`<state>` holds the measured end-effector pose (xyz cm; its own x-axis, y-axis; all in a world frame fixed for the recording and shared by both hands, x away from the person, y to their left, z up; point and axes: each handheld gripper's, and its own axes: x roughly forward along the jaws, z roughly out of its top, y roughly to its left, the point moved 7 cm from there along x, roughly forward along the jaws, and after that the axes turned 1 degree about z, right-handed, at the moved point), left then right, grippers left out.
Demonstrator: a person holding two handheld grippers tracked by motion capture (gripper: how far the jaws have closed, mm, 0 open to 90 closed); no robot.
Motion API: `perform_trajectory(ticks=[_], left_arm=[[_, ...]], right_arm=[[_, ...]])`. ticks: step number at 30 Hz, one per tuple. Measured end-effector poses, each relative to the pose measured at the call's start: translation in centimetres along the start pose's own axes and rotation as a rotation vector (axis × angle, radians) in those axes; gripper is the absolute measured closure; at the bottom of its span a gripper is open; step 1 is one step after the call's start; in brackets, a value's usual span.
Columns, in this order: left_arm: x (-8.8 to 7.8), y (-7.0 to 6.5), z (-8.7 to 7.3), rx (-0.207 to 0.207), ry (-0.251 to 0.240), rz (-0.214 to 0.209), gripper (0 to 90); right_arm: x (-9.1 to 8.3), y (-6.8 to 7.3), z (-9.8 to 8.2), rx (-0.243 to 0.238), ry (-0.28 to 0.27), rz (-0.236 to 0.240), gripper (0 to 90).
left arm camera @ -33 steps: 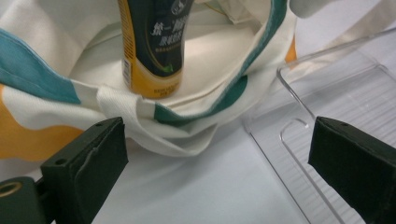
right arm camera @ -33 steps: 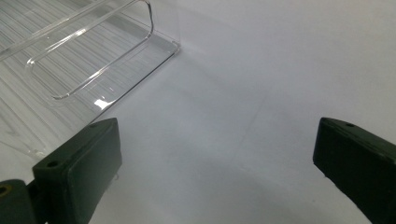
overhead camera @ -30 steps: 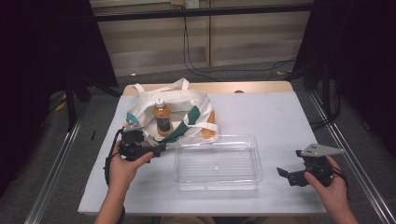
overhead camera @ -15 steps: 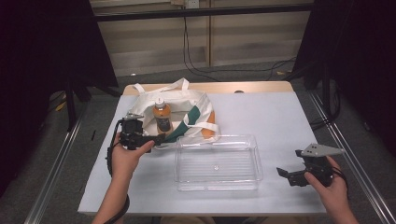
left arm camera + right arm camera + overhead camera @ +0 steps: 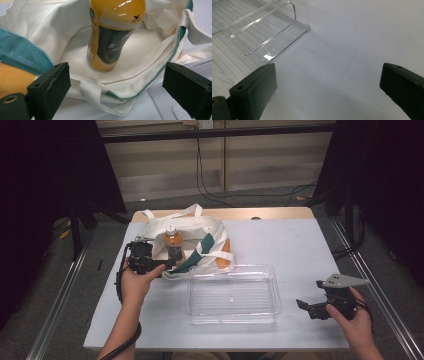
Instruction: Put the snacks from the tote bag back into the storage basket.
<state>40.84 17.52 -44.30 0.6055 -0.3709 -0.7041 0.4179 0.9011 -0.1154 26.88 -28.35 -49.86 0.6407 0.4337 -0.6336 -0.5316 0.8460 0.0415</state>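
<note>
A white cloth tote bag (image 5: 200,240) with teal trim lies open at the table's back left. An orange drink bottle (image 5: 173,243) with a dark label stands inside it. My left gripper (image 5: 167,266) is open at the bag's near left rim, pointed at the bottle (image 5: 112,35), its jaws wide on either side of the bag's edge (image 5: 130,85). An orange thing (image 5: 227,251) shows at the bag's right side. A clear plastic tray (image 5: 232,293) sits empty in front of the bag. My right gripper (image 5: 306,306) is open at the table's front right, beside the tray's corner (image 5: 262,37).
The white tabletop (image 5: 285,245) has bare room at the back right and between the tray and my right gripper. A wooden strip (image 5: 270,213) runs along the far edge. Metal rails (image 5: 60,295) flank the table, and cables (image 5: 210,190) lie on the floor behind.
My left gripper has moved forward and up to the bag's rim, closer to the bottle. The right gripper has stayed in place.
</note>
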Motion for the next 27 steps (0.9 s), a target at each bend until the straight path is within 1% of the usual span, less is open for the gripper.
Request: perform_trajectory(ticks=[1, 3, 4, 5, 6, 7, 8, 9, 12, 13, 14, 15, 18, 20, 22, 23, 24, 27], left_arm=[[0.0, 0.0, 0.0, 0.003, 0.004, 0.006, 7.6], [0.1, -0.1, 0.1, -0.014, 0.001, 0.01, 7.6], [0.1, 0.0, 0.2, -0.002, 0.006, 0.017, 7.7], [0.2, -0.1, 0.2, -0.005, 0.005, 0.012, 7.8], [0.2, -0.2, 0.3, -0.02, -0.002, 0.015, 7.9], [0.2, -0.1, 0.4, -0.013, 0.005, 0.011, 7.9], [0.3, 0.0, 0.4, -0.009, 0.009, 0.016, 8.0], [0.3, 0.0, 0.5, -0.016, 0.004, 0.02, 8.0], [0.6, 0.1, 0.5, -0.032, 0.007, 0.011, 8.3], [0.7, 0.2, 0.4, -0.024, 0.015, 0.016, 8.3], [0.8, 0.3, 0.4, -0.025, 0.015, 0.021, 8.4], [0.9, 0.2, 0.5, -0.046, 0.008, 0.02, 8.6], [0.9, 0.3, 0.7, -0.036, 0.011, 0.027, 9.0], [0.9, 0.2, 1.0, -0.043, 0.001, 0.028, 9.4], [0.9, 0.1, 1.1, -0.024, 0.012, 0.026, 9.4], [1.0, -0.1, 1.3, -0.036, 0.002, 0.025, 9.4], [1.0, 0.0, 1.4, -0.024, 0.008, 0.029, 9.5], [1.3, -0.2, 1.6, -0.024, 0.004, 0.033, 9.6]], right_arm=[[0.0, 0.0, 0.0, -0.001, -0.001, 0.0, 0.9], [0.0, 0.0, 0.0, -0.003, -0.001, 0.002, 0.9], [0.0, 0.1, 0.0, -0.003, 0.001, 0.005, 0.9], [0.1, 0.1, -0.1, -0.002, 0.005, 0.005, 0.9], [0.1, 0.1, 0.0, -0.002, 0.005, 0.006, 0.9], [0.1, 0.1, 0.0, -0.006, 0.004, 0.004, 0.9], [0.1, 0.1, 0.0, -0.008, 0.002, 0.006, 0.9], [0.1, 0.1, 0.0, -0.008, 0.002, 0.006, 0.9], [0.1, 0.2, 0.0, -0.007, 0.005, 0.008, 0.9], [0.1, 0.2, 0.0, -0.007, 0.008, 0.011, 0.9], [0.1, 0.2, 0.0, -0.007, 0.009, 0.012, 0.9], [0.1, 0.2, 0.0, -0.007, 0.007, 0.011, 0.9], [0.1, 0.2, 0.0, -0.008, 0.008, 0.012, 0.9], [0.1, 0.1, 0.0, -0.008, 0.002, 0.006, 0.9], [0.1, 0.1, 0.0, -0.008, 0.003, 0.006, 0.9], [0.1, 0.2, 0.0, -0.01, 0.004, 0.007, 0.9], [0.1, 0.2, 0.0, -0.01, 0.006, 0.01, 0.9], [0.1, 0.3, 0.0, -0.015, 0.011, 0.012, 0.9]])
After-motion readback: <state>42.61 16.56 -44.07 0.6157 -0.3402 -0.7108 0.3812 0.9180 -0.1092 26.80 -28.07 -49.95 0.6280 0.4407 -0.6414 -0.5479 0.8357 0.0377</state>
